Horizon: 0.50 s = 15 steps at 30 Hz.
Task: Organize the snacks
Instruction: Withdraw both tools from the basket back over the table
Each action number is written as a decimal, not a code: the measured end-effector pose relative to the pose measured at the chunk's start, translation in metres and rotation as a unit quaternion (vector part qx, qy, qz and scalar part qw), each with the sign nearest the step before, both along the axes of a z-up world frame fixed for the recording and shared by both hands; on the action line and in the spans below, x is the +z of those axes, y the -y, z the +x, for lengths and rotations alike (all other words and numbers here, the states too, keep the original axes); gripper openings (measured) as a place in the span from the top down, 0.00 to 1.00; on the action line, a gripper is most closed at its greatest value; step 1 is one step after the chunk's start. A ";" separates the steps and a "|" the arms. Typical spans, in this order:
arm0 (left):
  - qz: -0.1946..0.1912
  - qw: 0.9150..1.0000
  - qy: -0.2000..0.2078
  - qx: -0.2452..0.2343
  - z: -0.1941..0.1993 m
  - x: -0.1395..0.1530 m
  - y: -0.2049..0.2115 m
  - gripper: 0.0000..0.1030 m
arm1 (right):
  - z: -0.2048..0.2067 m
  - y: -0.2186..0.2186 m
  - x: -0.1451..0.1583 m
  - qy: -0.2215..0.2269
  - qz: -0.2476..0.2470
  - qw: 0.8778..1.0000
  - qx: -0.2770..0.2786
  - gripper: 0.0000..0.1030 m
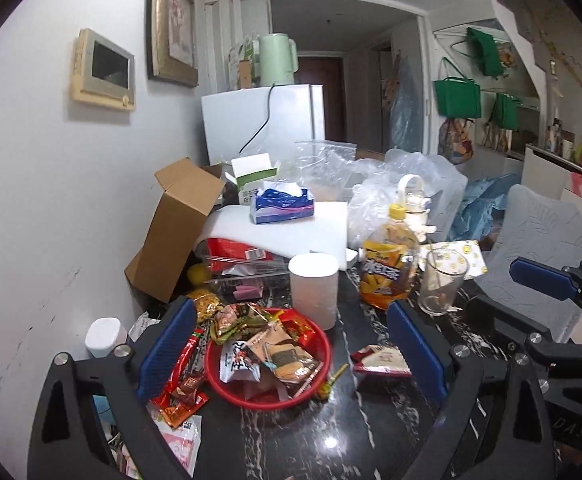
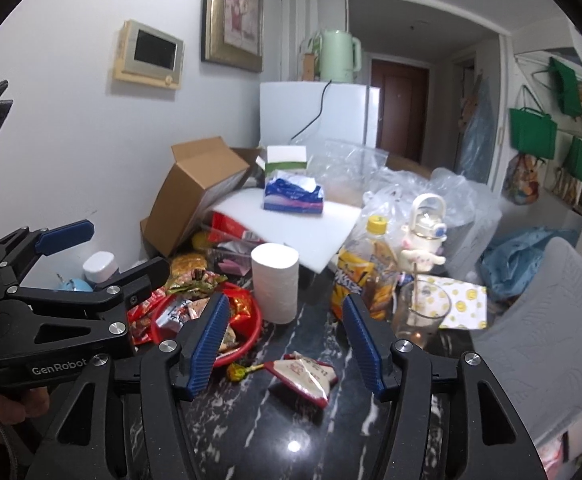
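A dark marbled worktop [image 2: 331, 432] (cluttered, against a white wall) is shown. Snacks are heaped in a red bowl [image 1: 319, 364], a red-and-white packet [image 2: 307, 376] lying beside. Both the left gripper [image 1: 291, 354] and right gripper [image 2: 285, 344] are spread, empty.

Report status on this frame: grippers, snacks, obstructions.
Left gripper open, empty, over round red plastic basket of snacks. Right gripper open, empty, above loose red-and-white triangular snack packet on black marble table. White paper roll stands behind.

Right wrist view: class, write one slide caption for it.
Open right gripper hovers over a triangular snack packet on the dark table, beside the red basket of snacks.
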<state>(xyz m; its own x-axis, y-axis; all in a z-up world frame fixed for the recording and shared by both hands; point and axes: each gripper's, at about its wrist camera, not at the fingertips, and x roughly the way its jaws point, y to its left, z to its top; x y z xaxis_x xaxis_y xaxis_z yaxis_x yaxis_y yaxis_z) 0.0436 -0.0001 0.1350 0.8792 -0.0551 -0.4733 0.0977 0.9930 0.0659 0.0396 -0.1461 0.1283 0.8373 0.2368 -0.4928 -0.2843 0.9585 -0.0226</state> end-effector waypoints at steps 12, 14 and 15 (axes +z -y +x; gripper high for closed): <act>0.006 0.999 -0.023 -0.040 -0.041 -0.028 0.021 0.06 | -0.058 0.022 -0.014 0.007 0.008 0.999 -0.030 0.37; 0.004 0.998 -0.034 -0.047 -0.044 -0.038 0.026 0.06 | -0.063 0.026 -0.020 0.002 0.007 0.999 -0.038 0.37; 0.003 0.998 -0.040 -0.051 -0.045 -0.044 0.028 0.06 | -0.065 0.029 -0.024 -0.001 0.007 0.999 -0.042 0.36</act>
<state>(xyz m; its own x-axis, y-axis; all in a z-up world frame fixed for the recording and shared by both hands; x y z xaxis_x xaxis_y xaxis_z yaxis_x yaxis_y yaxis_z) -0.0010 -0.0276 0.0911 0.8285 -0.1390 -0.5425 0.2033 0.9773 0.0601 -0.0251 -0.1746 0.1040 0.8532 0.1730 -0.4920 -0.2036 0.9790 -0.0089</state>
